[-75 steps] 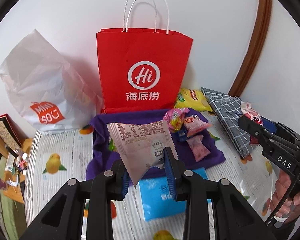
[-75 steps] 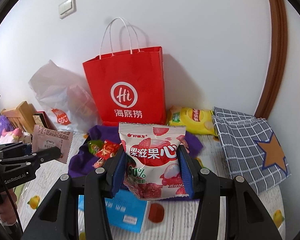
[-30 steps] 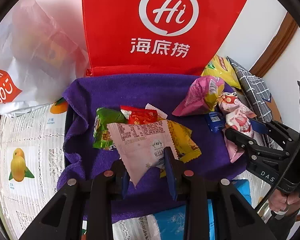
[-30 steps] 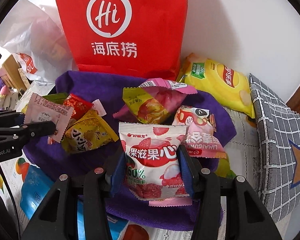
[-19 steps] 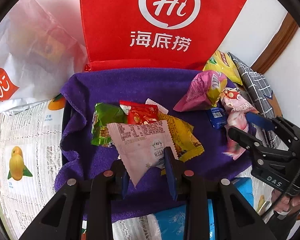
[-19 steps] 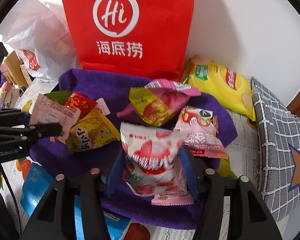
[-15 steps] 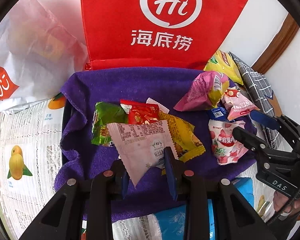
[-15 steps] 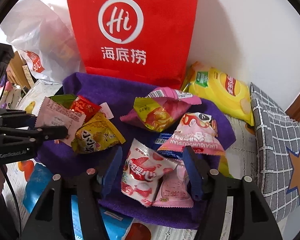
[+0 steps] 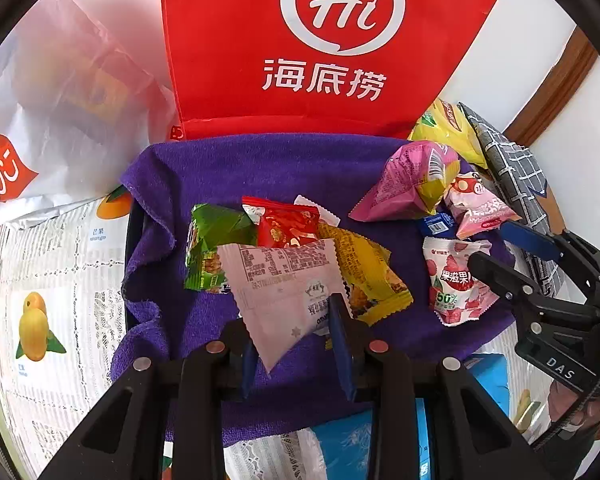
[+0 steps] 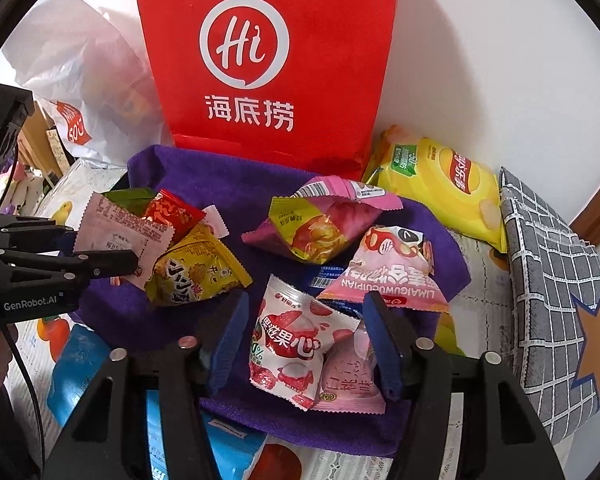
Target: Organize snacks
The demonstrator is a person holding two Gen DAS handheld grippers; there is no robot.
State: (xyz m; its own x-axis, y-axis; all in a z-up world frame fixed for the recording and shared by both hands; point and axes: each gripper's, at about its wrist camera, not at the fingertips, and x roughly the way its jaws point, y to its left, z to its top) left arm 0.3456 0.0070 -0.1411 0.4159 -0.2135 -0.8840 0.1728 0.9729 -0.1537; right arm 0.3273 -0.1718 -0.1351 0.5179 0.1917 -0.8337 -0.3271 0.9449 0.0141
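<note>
Blue-padded fingers (image 9: 340, 332) of the left gripper (image 9: 296, 344) pinched the pale pink packet (image 9: 284, 284); the right gripper (image 10: 304, 344), just closing slightly, stood unclamped around the strawberry packet (image 10: 292, 344) lying near the purple cloth's (image 10: 228, 184) front edge.

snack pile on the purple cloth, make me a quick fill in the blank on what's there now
1. The left gripper is shut on a pale ____ packet.
2. The strawberry packet lies on the ____ cloth.
3. The right gripper has its jaws ____.
4. Behind the cloth stands a ____ paper bag.

Missing: pink; purple; open; red
</note>
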